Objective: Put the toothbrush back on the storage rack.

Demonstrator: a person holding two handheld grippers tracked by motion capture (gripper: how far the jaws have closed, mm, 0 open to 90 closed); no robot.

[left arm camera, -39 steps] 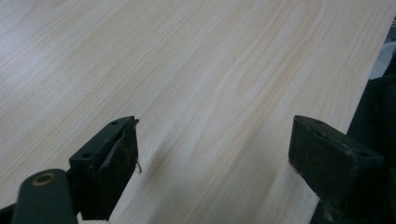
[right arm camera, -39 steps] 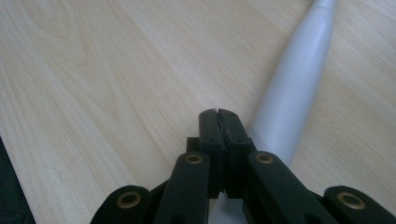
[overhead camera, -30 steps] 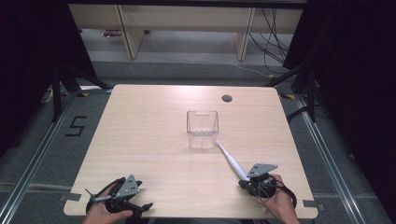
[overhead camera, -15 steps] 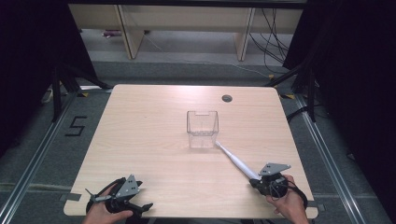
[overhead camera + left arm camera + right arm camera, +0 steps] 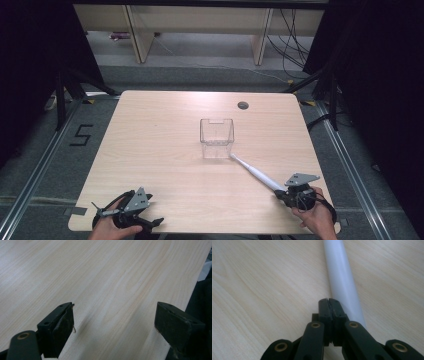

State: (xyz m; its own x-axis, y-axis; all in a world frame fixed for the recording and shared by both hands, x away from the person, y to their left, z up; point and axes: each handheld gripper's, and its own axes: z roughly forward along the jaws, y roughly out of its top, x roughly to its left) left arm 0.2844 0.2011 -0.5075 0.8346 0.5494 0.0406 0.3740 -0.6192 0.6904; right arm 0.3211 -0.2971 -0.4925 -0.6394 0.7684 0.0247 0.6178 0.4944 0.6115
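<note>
White toothbrush (image 5: pixel 255 172) lying flat, diagonal on table (image 5: pixel 160 150), head touching clear container (image 5: pixel 217 137).

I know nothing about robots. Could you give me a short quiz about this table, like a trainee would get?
1. True or false: the left gripper has its jaws shut.
2. The far tip of the white stick lies nearest to: A) the clear box; B) the round hole in the table; C) the left gripper.
3. What lies right beside the shut jaws of the right gripper?

Key: 1 false, its jaws stand wide apart over bare wood; 2 A; 3 the white stick.
</note>
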